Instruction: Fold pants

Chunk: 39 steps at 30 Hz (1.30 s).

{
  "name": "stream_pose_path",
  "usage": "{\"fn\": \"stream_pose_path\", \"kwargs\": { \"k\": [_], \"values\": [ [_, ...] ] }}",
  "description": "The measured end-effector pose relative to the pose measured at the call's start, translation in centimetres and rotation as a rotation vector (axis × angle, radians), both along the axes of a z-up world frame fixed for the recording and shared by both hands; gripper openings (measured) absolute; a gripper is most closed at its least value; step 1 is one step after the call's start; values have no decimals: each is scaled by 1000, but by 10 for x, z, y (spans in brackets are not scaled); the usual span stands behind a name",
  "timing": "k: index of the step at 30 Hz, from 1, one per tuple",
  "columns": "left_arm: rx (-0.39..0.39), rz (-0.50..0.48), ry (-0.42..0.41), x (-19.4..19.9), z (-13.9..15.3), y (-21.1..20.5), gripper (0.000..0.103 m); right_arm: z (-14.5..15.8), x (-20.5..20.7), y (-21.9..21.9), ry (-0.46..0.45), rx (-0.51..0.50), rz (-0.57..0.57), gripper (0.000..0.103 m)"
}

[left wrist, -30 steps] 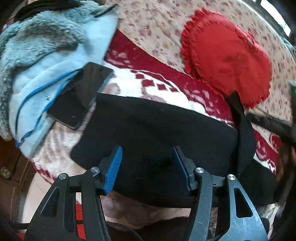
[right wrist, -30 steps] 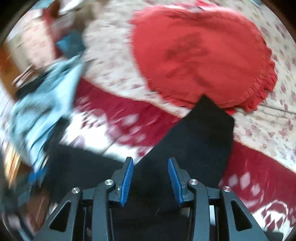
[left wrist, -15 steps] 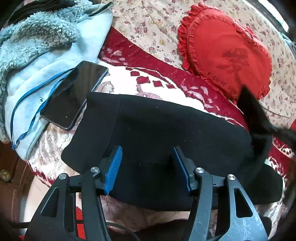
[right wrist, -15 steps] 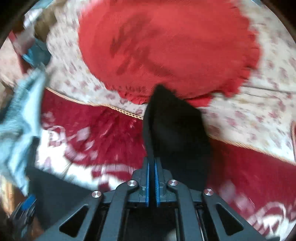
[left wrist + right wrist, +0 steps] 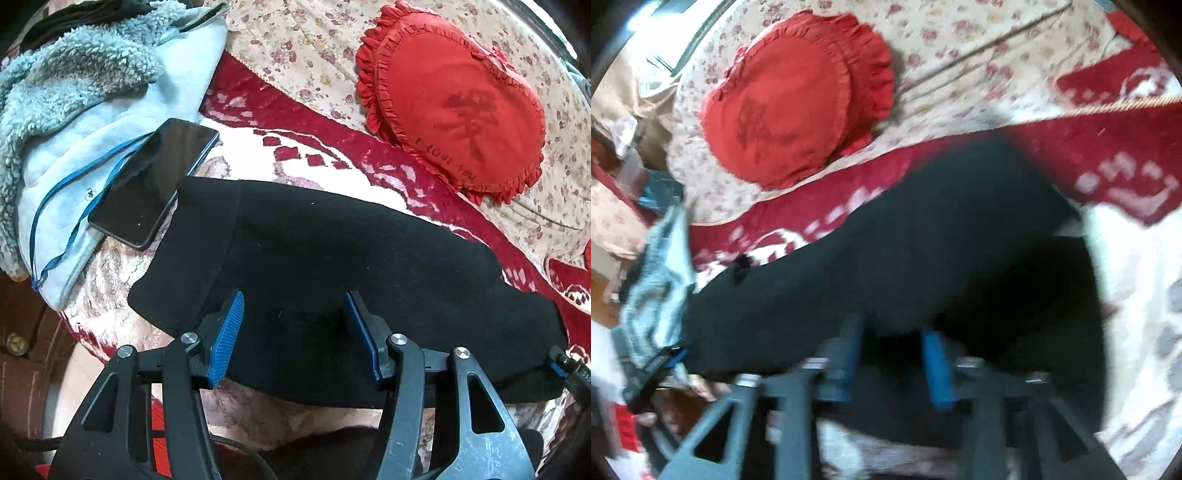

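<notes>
Black pants (image 5: 332,240) lie folded in a long band across the red-and-white blanket (image 5: 280,122). My left gripper (image 5: 293,299) hovers open over their near edge, blue pads apart, nothing pinched. In the blurred right wrist view the pants (image 5: 923,229) stretch from lower left to upper right. My right gripper (image 5: 892,326) is over their near edge and its jaws are opening; black cloth lies below and between the pads, which do not press on it. A tip of the right gripper (image 5: 559,363) shows at the pants' right end.
A dark phone (image 5: 155,181) rests on a pale blue fleece jacket (image 5: 92,92) just left of the pants. A red heart cushion (image 5: 454,99) lies on the floral sheet (image 5: 303,48) behind. The bed edge drops off at the lower left.
The right gripper, shut on a pants leg half a second ago, swung across, laid the leg down and opened. The pants now lie flat. The left gripper stayed put.
</notes>
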<state>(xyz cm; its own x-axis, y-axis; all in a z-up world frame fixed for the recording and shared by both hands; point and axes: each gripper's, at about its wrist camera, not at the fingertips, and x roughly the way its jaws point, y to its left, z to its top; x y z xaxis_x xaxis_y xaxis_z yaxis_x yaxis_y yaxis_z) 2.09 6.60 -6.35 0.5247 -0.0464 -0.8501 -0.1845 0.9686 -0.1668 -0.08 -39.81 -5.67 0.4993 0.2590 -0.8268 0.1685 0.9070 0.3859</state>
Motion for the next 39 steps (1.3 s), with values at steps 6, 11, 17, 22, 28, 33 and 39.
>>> {"fn": "stream_pose_path", "kwargs": {
  "k": [6,11,17,22,28,33,39],
  "values": [
    [19,1,10,0,-2,-3,56,-15,11,-42,-56,212,-124,35],
    [8,0,16,0,0,-2,56,6,18,-32,-117,127,-71,5],
    [2,3,2,-5,6,3,56,52,-36,-24,-190,61,1,4],
    [4,15,9,-11,8,8,56,11,-47,-24,-88,33,0,4],
    [33,30,-14,-25,20,26,56,-3,-50,-43,-36,29,-51,20],
    [44,79,-11,-32,20,51,56,40,-65,-59,-50,-150,-151,22],
    [33,112,21,-28,5,63,56,64,-13,16,-163,-59,159,23]
  ]
}}
